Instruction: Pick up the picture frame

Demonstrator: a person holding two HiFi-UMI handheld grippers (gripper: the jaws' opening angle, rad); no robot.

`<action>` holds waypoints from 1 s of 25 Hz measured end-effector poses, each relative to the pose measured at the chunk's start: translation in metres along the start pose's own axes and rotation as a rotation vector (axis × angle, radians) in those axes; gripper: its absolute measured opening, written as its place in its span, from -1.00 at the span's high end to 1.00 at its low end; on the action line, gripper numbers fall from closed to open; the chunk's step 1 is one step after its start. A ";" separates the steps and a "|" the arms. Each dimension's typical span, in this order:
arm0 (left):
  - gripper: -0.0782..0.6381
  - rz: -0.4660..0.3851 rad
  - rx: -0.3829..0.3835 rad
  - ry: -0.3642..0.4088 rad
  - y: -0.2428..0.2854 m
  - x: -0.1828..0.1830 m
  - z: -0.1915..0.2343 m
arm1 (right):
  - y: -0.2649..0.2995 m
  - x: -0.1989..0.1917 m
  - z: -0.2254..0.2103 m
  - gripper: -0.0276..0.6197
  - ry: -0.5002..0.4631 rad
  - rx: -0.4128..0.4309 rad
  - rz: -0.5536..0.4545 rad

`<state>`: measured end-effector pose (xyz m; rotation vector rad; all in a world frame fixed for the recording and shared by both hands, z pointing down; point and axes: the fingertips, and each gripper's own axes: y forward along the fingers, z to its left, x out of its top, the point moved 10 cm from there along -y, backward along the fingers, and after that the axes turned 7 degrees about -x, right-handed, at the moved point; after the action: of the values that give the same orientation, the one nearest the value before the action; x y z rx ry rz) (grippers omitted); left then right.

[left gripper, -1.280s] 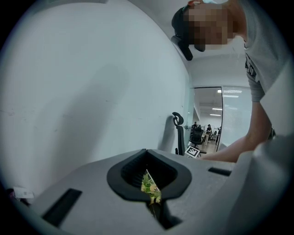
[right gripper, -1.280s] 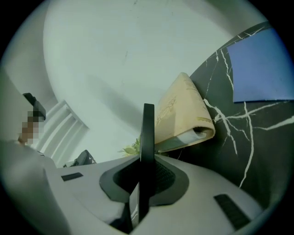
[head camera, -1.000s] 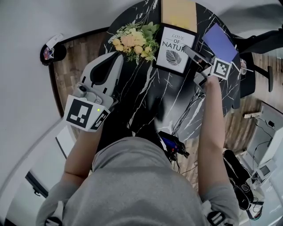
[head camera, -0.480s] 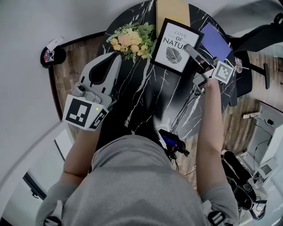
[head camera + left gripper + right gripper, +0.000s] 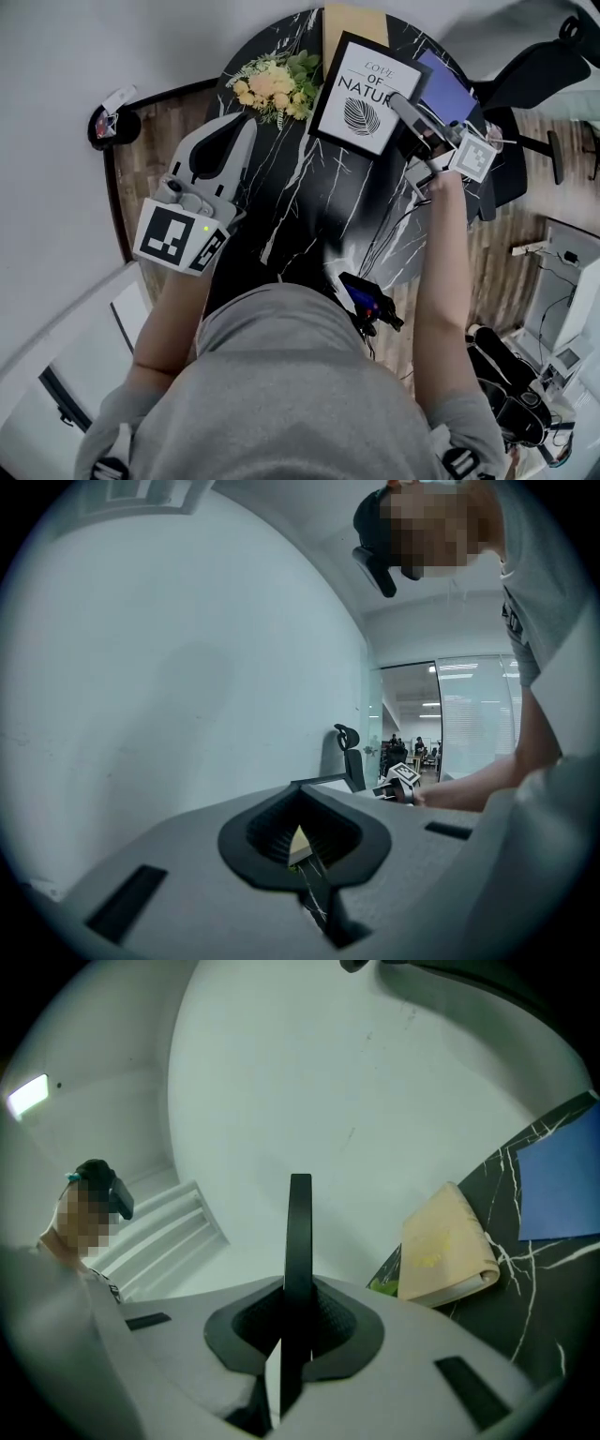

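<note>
The right gripper [image 5: 398, 103] has its fingers clenched on the right edge of the picture frame [image 5: 361, 89], apparently lifting it tilted over the worktop's [image 5: 309, 206] far edge, while the left gripper [image 5: 244, 124] waits near the left edge, fingers closed on nothing.

Head view looks steeply down on the marble table [image 5: 309, 206]; gripper views face level, the right sharing its blue sheet [image 5: 442, 89].

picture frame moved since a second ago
Yes. The picture frame, clamped in the right gripper, has lifted toward the camera, now covering more of the tan book.
</note>
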<state>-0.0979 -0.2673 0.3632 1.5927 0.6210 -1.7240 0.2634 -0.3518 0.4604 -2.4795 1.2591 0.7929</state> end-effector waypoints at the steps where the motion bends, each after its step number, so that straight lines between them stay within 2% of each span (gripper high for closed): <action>1: 0.76 -0.004 0.002 0.005 -0.002 0.001 -0.002 | -0.002 0.001 0.005 0.78 -0.009 0.008 -0.004; 6: 0.76 -0.021 0.013 0.021 -0.012 0.007 -0.007 | -0.008 0.001 0.024 0.78 -0.017 0.032 -0.016; 13: 0.76 -0.042 0.012 0.073 -0.028 0.017 -0.026 | -0.022 0.000 0.067 0.78 -0.086 0.067 -0.006; 20: 0.76 -0.061 0.012 0.081 -0.042 0.020 -0.043 | -0.024 0.006 0.112 0.78 -0.164 0.138 -0.020; 25: 0.76 -0.069 0.036 0.078 -0.058 0.022 -0.052 | -0.028 0.006 0.136 0.78 -0.220 0.157 -0.015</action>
<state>-0.1082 -0.1949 0.3281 1.6881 0.6942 -1.7387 0.2409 -0.2782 0.3440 -2.2083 1.1749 0.8977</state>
